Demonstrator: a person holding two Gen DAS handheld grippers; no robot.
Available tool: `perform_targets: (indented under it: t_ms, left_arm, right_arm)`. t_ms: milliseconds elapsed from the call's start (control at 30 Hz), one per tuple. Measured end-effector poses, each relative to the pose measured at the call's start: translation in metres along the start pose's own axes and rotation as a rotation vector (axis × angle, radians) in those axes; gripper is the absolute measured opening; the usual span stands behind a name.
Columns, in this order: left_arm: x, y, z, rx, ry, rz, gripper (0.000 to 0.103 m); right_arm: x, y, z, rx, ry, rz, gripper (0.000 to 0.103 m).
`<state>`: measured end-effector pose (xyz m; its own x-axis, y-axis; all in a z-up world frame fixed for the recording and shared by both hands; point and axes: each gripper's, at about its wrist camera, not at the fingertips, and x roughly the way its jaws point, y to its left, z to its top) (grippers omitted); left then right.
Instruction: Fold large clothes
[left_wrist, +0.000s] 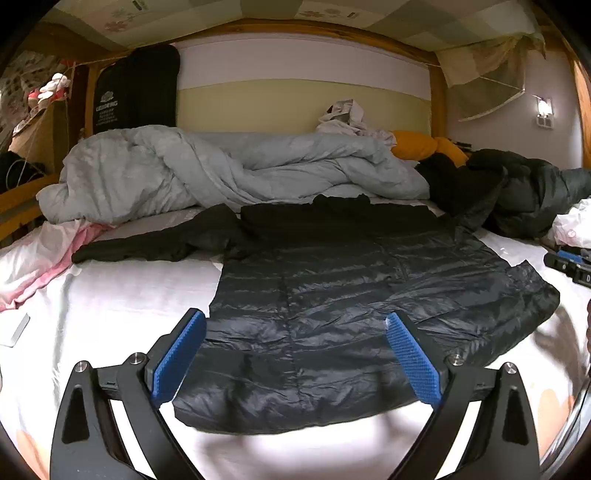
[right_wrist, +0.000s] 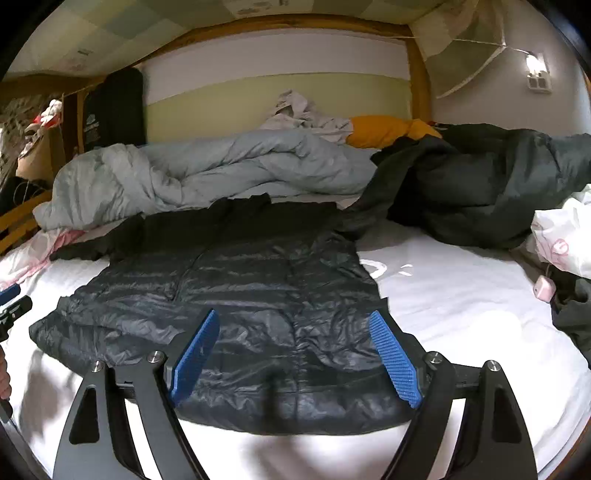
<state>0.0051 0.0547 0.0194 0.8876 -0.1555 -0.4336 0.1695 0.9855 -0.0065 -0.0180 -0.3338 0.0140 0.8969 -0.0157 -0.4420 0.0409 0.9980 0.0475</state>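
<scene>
A dark quilted down jacket (left_wrist: 351, 314) lies flat on the white bed sheet (left_wrist: 122, 295), hem toward me, collar at the far end, one sleeve stretched out to the left (left_wrist: 147, 243). It also shows in the right wrist view (right_wrist: 240, 306). My left gripper (left_wrist: 295, 354) is open and empty, hovering just above the jacket's hem, blue pads (left_wrist: 177, 358) wide apart. My right gripper (right_wrist: 295, 354) is open and empty above the hem's right part. The left gripper's edge shows at the left border of the right wrist view (right_wrist: 11, 302).
A rumpled grey duvet (left_wrist: 221, 166) lies across the back of the bed. A dark green coat (right_wrist: 498, 184) is heaped at back right. An orange pillow (right_wrist: 388, 133), white clothes (right_wrist: 565, 236), pink cloth (left_wrist: 44, 254) and a small pink device (right_wrist: 543, 288) lie around. Wooden bed frame (left_wrist: 436, 92).
</scene>
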Motion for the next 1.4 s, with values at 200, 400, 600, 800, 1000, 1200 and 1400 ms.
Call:
perform_targets:
  t_ms: [200,400,600,800,1000,1200,1400]
  left_arm:
    - [0.006,-0.006,-0.005,0.000,0.039,-0.007,0.102]
    - [0.020,-0.024,-0.015,0.093,0.144,-0.077,0.102]
    - [0.030,-0.073,-0.042,0.376,0.231,-0.089,0.102]
    - [0.044,-0.073,-0.047,0.373,0.247,-0.006,0.102]
    - [0.065,-0.053,-0.050,0.333,0.294,0.075,0.103]
    - [0.071,-0.037,-0.049,0.292,0.323,0.150,0.103]
    - [0.074,-0.010,-0.046,0.203,0.338,0.196,0.103]
  right_arm:
    - [0.005,0.012,-0.005,-0.037,0.024,-0.002,0.085]
    - [0.013,0.042,-0.019,-0.176,0.114,0.100,0.088]
    - [0.014,0.098,-0.052,-0.510,0.161,0.128,0.088]
    - [0.028,0.114,-0.072,-0.611,0.195,-0.007,0.088]
    - [0.045,0.091,-0.063,-0.505,0.245,-0.119,0.088]
    - [0.052,0.067,-0.057,-0.444,0.287,-0.197,0.089]
    - [0.058,0.028,-0.047,-0.313,0.333,-0.260,0.089]
